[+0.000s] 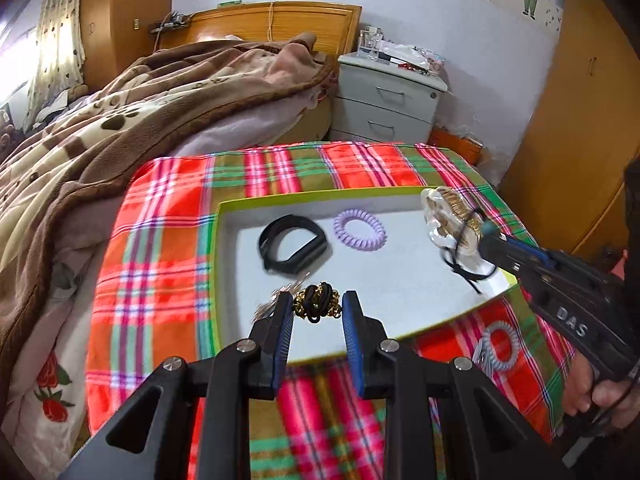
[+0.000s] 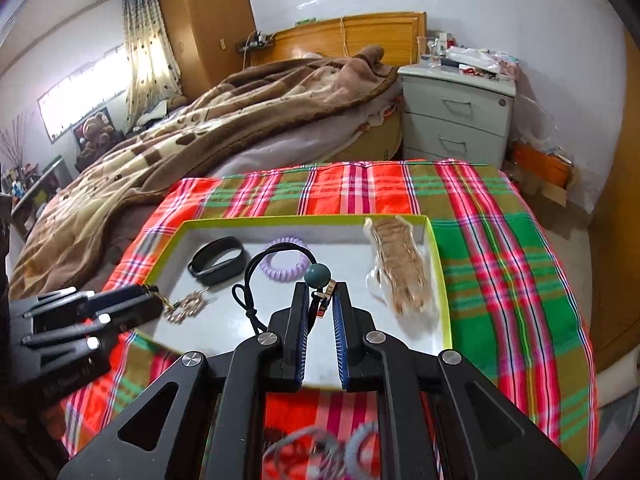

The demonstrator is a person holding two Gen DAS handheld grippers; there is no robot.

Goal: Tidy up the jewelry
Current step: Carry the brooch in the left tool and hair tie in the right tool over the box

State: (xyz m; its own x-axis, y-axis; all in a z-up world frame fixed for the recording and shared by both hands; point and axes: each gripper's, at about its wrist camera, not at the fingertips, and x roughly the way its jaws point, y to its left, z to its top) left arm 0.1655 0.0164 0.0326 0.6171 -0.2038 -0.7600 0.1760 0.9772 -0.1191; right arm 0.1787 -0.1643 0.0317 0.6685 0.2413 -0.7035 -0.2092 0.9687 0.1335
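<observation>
Two hand-held grippers carry jewelry over the box

The left hand-held gripper (image 1: 318,307) is partly closed on a black and gold chain bundle (image 1: 317,306) above the near left of the green-edged box (image 1: 218,264). The right hand-held gripper (image 2: 320,300) is nearly closed on the clasp of a black cord necklace (image 2: 256,280) with a green bead (image 2: 317,273), over the near middle. The loose cord could catch on the purple coil hair tie (image 2: 283,268) or slip out. The right tool reads "DAS".
</observation>
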